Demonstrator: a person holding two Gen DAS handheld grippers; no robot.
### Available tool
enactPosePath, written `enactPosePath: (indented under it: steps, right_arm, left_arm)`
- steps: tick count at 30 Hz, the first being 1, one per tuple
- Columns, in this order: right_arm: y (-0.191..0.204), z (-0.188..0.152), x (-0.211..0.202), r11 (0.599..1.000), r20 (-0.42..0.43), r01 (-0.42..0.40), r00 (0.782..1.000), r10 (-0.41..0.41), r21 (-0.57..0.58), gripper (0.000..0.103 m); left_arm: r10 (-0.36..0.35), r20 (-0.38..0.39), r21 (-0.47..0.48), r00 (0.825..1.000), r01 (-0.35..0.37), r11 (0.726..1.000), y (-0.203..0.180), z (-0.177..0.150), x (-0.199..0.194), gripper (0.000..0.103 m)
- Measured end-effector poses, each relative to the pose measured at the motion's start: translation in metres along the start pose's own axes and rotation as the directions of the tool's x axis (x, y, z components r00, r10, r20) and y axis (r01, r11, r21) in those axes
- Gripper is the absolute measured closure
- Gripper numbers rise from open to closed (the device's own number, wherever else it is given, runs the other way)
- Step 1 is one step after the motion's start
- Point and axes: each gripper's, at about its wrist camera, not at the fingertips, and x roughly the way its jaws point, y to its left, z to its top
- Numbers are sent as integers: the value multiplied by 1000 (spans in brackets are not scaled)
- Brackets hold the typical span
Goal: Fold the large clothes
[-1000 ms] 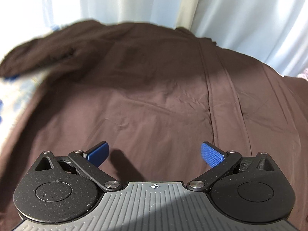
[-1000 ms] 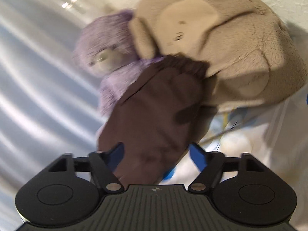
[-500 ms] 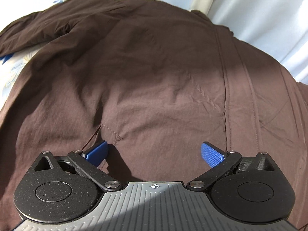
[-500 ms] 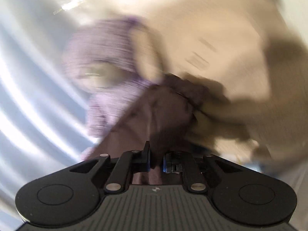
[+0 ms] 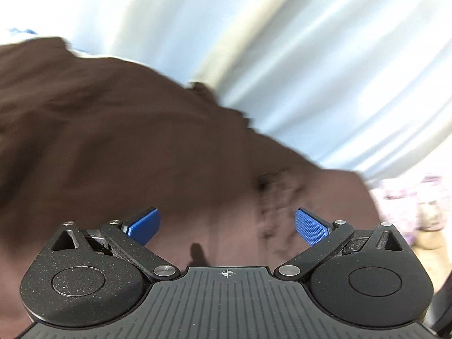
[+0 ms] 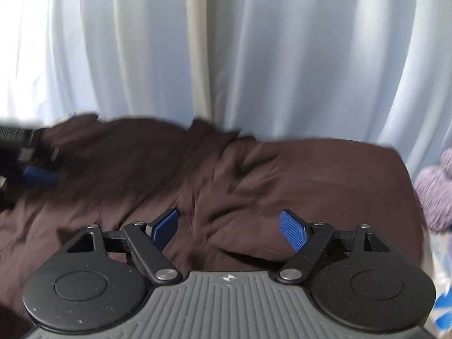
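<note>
no words, brand names, labels or numbers can be read in either view. the only sign is a small white cross-in-circle mark, printed at the middle of the far edge of the ribbed grey body of the left claw (image 5: 226, 223) and likewise on that of the right claw (image 6: 228, 221).

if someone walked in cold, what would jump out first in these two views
The big dark brown garment spread across the middle of both views, rumpled, with pale curtains hanging right behind it. Next, the blue pads of the right gripper in the foreground, jaws opening over the cloth with nothing pinched between them. A purple plush toy peeks in at the right edge of the right wrist view, and the left gripper is open above the fabric.
</note>
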Motion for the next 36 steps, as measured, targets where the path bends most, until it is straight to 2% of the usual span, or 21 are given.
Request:
enactPosePath:
  steps: [3, 5, 6, 8, 10, 12, 15, 20, 21, 22, 24, 25, 27, 29, 33, 34, 36]
  right_arm:
    - [-28, -11, -11, 989, 0, -16, 1000, 16, 148, 29]
    - [-56, -18, -18, 959, 17, -24, 1000, 20, 283, 45]
    - [-65, -27, -24, 936, 22, -27, 1000, 20, 352, 50]
    - [-84, -42, -25, 882, 20, -30, 1000, 23, 469, 63]
    - [-97, -61, -24, 833, 4, -27, 1000, 29, 552, 64]
    - [-99, -79, -34, 797, -7, -16, 1000, 25, 604, 64]
    - [-106, -92, -42, 765, -4, -14, 1000, 22, 643, 64]
    - [-109, -103, -49, 731, 20, -40, 999, 36, 681, 64]
    - [-110, -102, -51, 729, 21, -42, 999, 39, 684, 64]
    - [-109, -103, -53, 726, 21, -45, 999, 41, 686, 64]
    - [-107, -100, -48, 725, 21, -46, 999, 44, 687, 64]
    - [-106, -99, -46, 725, 20, -46, 999, 44, 687, 64]
    - [-105, -98, -45, 729, 24, -52, 999, 48, 683, 64]
    - [-106, -97, -45, 735, 25, -49, 999, 44, 676, 64]
    - [-106, -88, -54, 763, 34, -19, 999, -4, 647, 64]
    - [-107, -85, -56, 772, 38, -7, 999, -23, 635, 64]
    - [-107, -80, -61, 790, 44, 21, 997, -60, 613, 65]
  left_arm:
    - [-126, -30, -25, 992, 125, 992, -10, 10, 30, 0]
    - [-200, -74, -18, 977, 199, 980, -18, 16, 57, 0]
    - [-210, -102, -12, 972, 210, 978, -23, 19, 73, 0]
    - [-217, -144, 4, 966, 219, 976, -31, 20, 95, 3]
    - [-208, -204, -5, 956, 211, 977, -34, 18, 117, 18]
    - [-224, -248, -24, 942, 225, 974, -33, 16, 132, 20]
    - [-172, -262, 22, 950, 185, 983, -36, 13, 146, 21]
    - [-149, -268, 75, 952, 175, 982, -42, 14, 151, 23]
    - [-139, -267, 82, 954, 167, 983, -43, 16, 151, 34]
    - [-141, -274, 82, 951, 169, 982, -42, 15, 151, 55]
    - [-165, -323, 30, 932, 184, 982, -38, 14, 155, 63]
    - [-180, -327, 4, 928, 191, 982, -36, 13, 157, 69]
    - [-188, -322, -18, 928, 193, 981, -35, 13, 154, 79]
    - [-212, -287, -19, 934, 216, 976, -39, 21, 140, 81]
    - [-215, -141, 112, 966, 231, 966, -50, 54, 84, 81]
    - [-197, -97, 154, 976, 211, 965, -49, 63, 69, 81]
    - [-113, 6, 258, 994, 108, 960, -44, 78, 42, 81]
